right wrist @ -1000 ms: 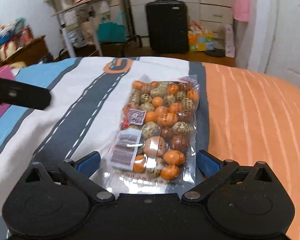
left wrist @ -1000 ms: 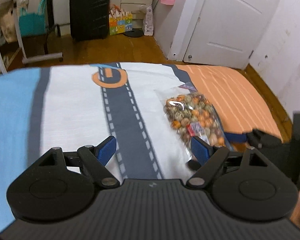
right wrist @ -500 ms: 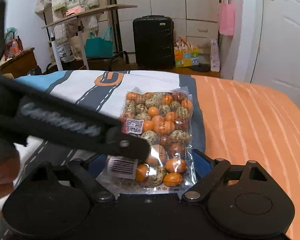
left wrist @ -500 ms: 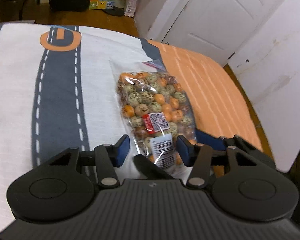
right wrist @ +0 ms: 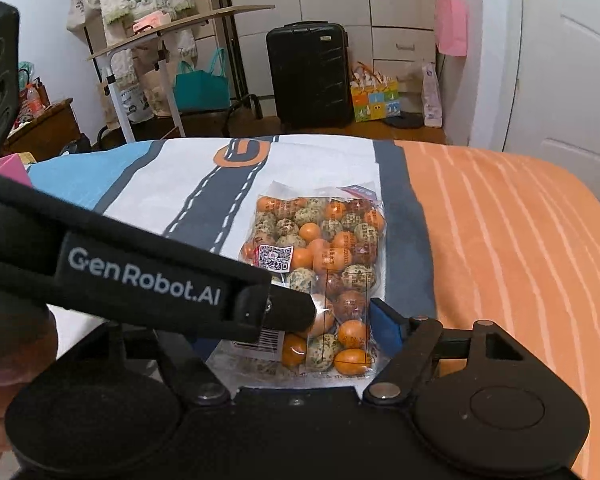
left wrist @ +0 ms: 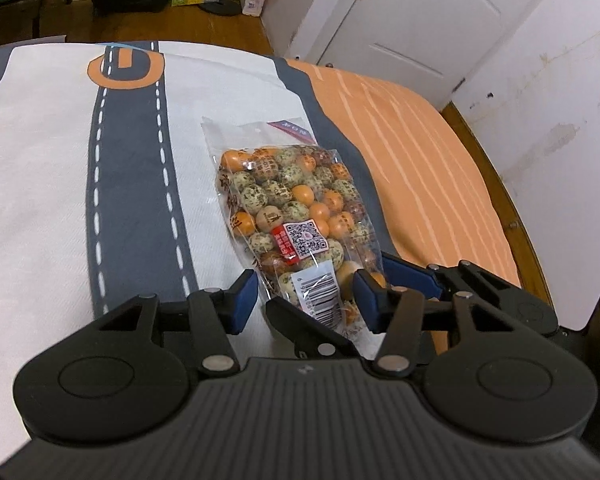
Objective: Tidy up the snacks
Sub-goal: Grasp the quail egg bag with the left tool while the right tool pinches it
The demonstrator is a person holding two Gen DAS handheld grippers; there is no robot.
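My left claw (left wrist: 304,300) has just been closing, and the near end of the snack bag (left wrist: 296,208) is between its jaws. They are not clamped: there is a gap between my left pad (left wrist: 244,300) and the bag's edge.

My right claw (right wrist: 296,332) has also just been closing, with the same end of the bag between its jaws. Its right pad (right wrist: 384,330) is at the bag's edge. My left claw hides the other pad, so I cannot tell whether the right claw grips.

The bag lies flat on the bedspread (left wrist: 40,160), just ahead of both claws. Its long axis runs straight away from me, with the barcode end nearest and the sealed top farthest.
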